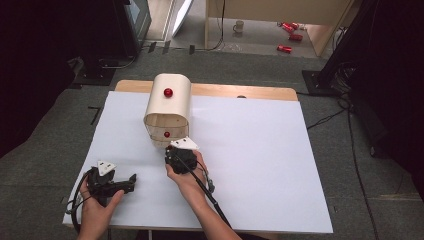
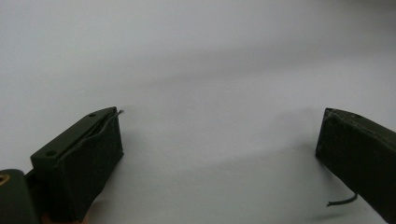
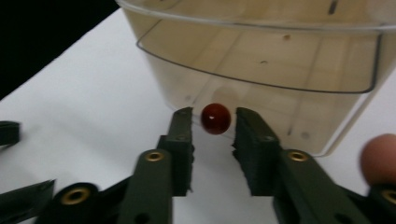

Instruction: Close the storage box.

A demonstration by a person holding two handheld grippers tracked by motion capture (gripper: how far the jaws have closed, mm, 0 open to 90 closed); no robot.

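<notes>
- Red knob [image 3: 215, 118] on the clear front flap of the wooden bread box [image 1: 167, 107] sits between the right gripper's [image 3: 213, 122] jaws, which stand slightly apart on either side of it.
- Box stands at the far middle of the white desk [image 1: 260, 150].
- Left gripper [image 2: 219, 140] rests spread wide over bare desk, holding nothing.
- Step in hand looks like grasping the knob; next, the jaws must pinch it before any pull.
</notes>
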